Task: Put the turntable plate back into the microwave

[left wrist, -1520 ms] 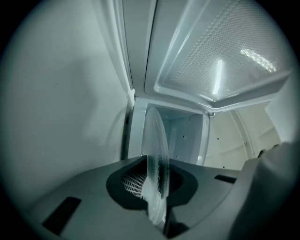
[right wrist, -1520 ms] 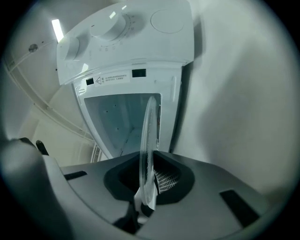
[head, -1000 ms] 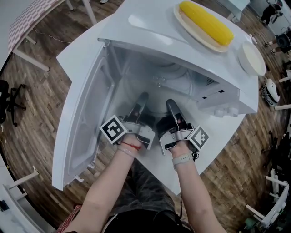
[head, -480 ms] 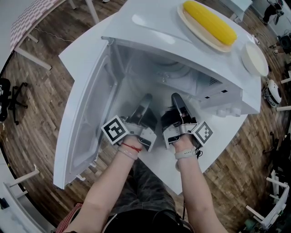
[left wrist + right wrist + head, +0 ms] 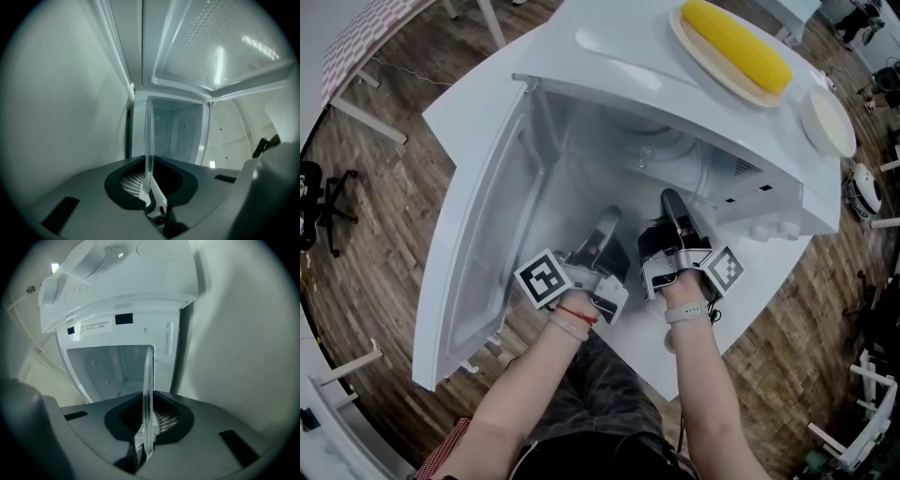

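The clear glass turntable plate is held level at the mouth of the white microwave, its far rim inside the cavity. My left gripper is shut on the plate's near left edge. My right gripper is shut on its near right edge. In the left gripper view the plate shows edge-on as a thin glass line, pinched in the left gripper. The right gripper view shows the same edge-on plate clamped in the right gripper, before the open cavity.
The microwave door hangs wide open to the left; its perforated window fills the top of the left gripper view. On the microwave's top lie a corn cob on a plate and a white dish. The control knobs sit right of the cavity.
Both grippers have moved forward, towards the cavity, carrying the plate further in between them. Both holds are unchanged.
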Demonstrator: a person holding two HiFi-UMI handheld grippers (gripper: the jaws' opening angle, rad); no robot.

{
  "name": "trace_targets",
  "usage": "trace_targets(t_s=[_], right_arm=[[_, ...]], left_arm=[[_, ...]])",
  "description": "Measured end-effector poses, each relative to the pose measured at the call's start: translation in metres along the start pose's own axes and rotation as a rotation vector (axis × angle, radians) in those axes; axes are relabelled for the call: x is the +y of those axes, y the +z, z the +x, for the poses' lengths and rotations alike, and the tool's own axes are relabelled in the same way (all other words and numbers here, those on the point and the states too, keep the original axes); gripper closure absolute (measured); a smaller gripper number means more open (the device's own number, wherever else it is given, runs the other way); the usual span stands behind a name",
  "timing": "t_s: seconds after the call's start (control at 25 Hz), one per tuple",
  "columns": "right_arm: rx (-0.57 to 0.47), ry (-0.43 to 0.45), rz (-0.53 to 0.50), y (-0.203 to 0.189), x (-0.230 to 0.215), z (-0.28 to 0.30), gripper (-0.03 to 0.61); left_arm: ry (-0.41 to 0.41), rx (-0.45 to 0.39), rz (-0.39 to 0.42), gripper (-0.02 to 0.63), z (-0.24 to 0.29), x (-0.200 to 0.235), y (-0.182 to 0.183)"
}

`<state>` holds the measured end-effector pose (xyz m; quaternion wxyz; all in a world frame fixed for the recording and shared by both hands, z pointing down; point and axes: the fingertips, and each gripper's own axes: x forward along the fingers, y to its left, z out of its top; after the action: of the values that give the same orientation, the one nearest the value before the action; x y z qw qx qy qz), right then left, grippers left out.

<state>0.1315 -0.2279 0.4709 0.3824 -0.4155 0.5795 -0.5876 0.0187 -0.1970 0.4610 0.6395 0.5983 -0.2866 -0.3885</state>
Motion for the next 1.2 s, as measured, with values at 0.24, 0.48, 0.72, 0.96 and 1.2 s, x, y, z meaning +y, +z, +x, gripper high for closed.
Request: trace_targets(t_s=[0.24,0.48,0.72,0.96,1.2], right_arm=[[0.012,0.016,-0.008,0.001,0.005,-0.004,0.527],[0.06,0.029,-0.069,-0.007,0.006,-0.017,0.522],[0.147,0.034,-0.12,-0.027,0.009,-0.024,0.522],[0.204,0.028,-0.127,-0.038,0.007,-0.022,0.523],[0.161,0.034,-0.067,-0.033,0.005,-0.017,0.53]], left_arm=[[-0.002,-0.032,-0.047,0.568,0.004,0.001,0.0],[0.0,-0.035,-0.052,0.566,0.007,0.002,0.002],[0.006,-0.049,-0.054,0.566,0.015,0.004,0.008],[0.008,-0.057,-0.058,0.566,0.024,0.004,0.015],[0.007,-0.016,-0.025,0.566,0.026,0.001,0.013]])
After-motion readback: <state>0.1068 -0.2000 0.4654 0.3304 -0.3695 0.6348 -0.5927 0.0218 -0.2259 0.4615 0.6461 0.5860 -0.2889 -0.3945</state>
